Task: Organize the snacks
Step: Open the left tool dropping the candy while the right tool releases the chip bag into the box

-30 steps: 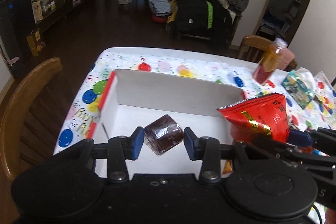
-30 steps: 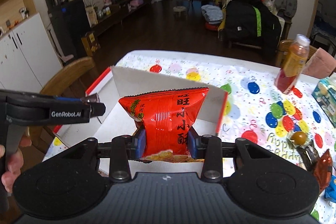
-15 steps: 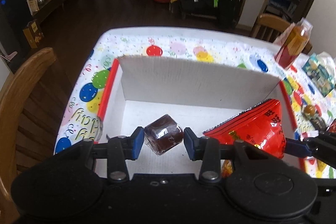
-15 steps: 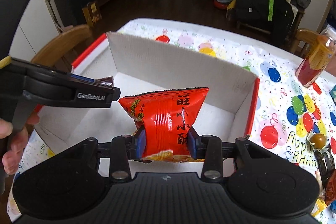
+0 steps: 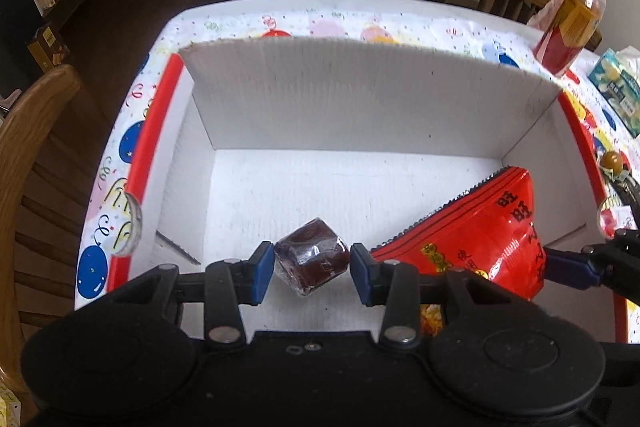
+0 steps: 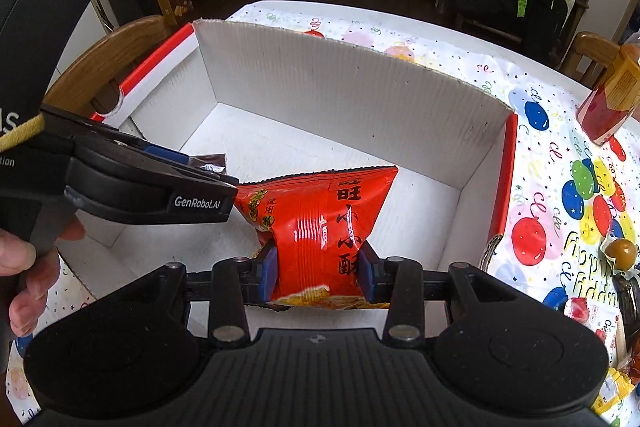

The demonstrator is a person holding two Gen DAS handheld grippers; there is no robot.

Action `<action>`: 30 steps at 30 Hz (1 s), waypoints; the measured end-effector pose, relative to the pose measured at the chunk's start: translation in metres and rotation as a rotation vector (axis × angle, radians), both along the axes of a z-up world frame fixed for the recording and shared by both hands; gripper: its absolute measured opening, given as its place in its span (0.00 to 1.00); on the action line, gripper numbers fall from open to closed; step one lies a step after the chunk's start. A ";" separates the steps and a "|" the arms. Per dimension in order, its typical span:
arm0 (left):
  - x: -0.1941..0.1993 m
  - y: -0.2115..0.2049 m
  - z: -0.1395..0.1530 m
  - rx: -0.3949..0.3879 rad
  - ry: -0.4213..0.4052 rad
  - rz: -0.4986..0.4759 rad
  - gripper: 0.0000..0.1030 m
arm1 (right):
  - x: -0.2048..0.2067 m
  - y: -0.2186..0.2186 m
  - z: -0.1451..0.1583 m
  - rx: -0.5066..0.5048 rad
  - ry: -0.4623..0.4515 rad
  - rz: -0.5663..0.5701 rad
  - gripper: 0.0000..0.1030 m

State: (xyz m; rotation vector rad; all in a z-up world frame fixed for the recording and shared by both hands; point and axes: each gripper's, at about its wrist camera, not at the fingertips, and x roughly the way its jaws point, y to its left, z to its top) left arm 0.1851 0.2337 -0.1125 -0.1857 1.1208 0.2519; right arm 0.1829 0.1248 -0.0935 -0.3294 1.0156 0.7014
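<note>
Overhead, left hand-held gripper (image 5: pixel 312 269) pinches brown snack (image 5: pixel 310 257), right hand-held gripper (image 6: pixel 317 269) clamps red bag (image 6: pixel 320 223); box (image 5: pixel 360 99) below.

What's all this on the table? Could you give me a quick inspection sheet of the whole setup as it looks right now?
Surface: table under a balloon-print cloth.
Job's things: open white box, nothing lying on its floor; brown wrapped snack; red snack bag.
Clutter: juice bottle, tissue pack, loose wrapped sweets.
Grippers: left tool clamps the brown snack, right tool clamps the red bag, both over the box.
Cables: nothing seen.
Surroundings: wooden chairs, living room behind.
</note>
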 end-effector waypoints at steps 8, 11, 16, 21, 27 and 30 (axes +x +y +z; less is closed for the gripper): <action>0.002 0.000 -0.007 -0.005 0.044 0.011 0.39 | 0.000 -0.001 -0.001 0.009 -0.001 -0.006 0.39; 0.000 -0.002 -0.008 -0.011 0.045 0.010 0.40 | -0.001 -0.004 0.002 0.020 -0.014 -0.008 0.41; -0.002 -0.003 -0.004 -0.018 0.029 0.017 0.54 | -0.004 -0.010 0.009 0.030 -0.025 -0.016 0.41; -0.008 -0.005 0.005 -0.015 0.001 0.020 0.61 | -0.008 -0.019 0.020 0.053 -0.042 -0.028 0.48; -0.018 -0.009 0.019 -0.010 -0.033 0.019 0.63 | -0.014 -0.035 0.034 0.087 -0.063 -0.049 0.52; -0.024 -0.012 0.026 -0.003 -0.053 0.015 0.66 | -0.017 -0.042 0.042 0.105 -0.072 -0.060 0.52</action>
